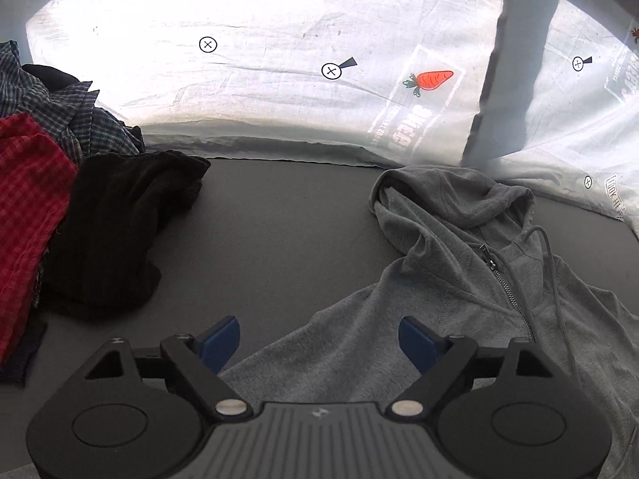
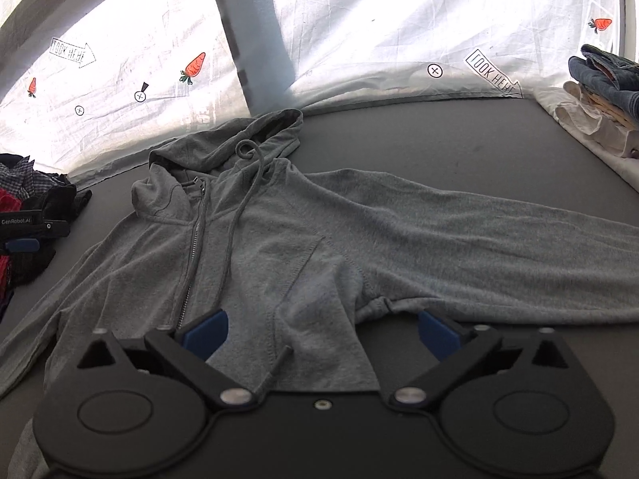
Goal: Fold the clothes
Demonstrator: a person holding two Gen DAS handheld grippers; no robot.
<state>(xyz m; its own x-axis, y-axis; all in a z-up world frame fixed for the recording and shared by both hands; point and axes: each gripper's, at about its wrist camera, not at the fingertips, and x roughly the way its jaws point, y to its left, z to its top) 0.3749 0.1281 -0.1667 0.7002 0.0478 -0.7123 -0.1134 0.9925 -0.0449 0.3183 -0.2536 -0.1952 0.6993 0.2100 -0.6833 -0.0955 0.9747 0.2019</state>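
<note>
Nearest to me, my right tongs [image 2: 319, 333] stand spread wide, their blue pads [image 2: 205, 333] apart with nothing pinched between them; the lower front of the grey hoodie [image 2: 303, 239] lies under the gap, and a drawstring tip [image 2: 279, 363] ends just before the tongs' body. My left tongs [image 1: 319, 339] are likewise wide and hold nothing, hanging over the hoodie's [image 1: 459, 279] near sleeve edge where it meets the bare dark counter [image 1: 279, 215]. Whether either pair touches the cloth I cannot tell.

The hoodie lies flat and face up on the counter [image 2: 439, 143], zipper [image 2: 195, 247] closed, hood [image 2: 255, 135] toward the far edge, one sleeve stretched out to the right. In the right wrist view the left tongs [image 2: 24, 235] show at the left edge, and their arm reads "GenRobot.AI".

To the left sits a heap of clothes: a red checked shirt [image 1: 28, 191], a black garment [image 1: 124, 219] and a dark plaid shirt [image 1: 60, 103] behind them. At the far right a stack of folded clothes [image 2: 599, 95] rests on the counter's corner, blue denim on top of pale pieces.

Behind the counter hangs a white printed sheet [image 2: 379, 28] with orange carrots [image 2: 193, 66], small circled crosses and arrow boxes reading "LOOK HERE" [image 2: 493, 74], seen mirrored. A grey upright strip [image 2: 259, 36] crosses the sheet just behind the hood
</note>
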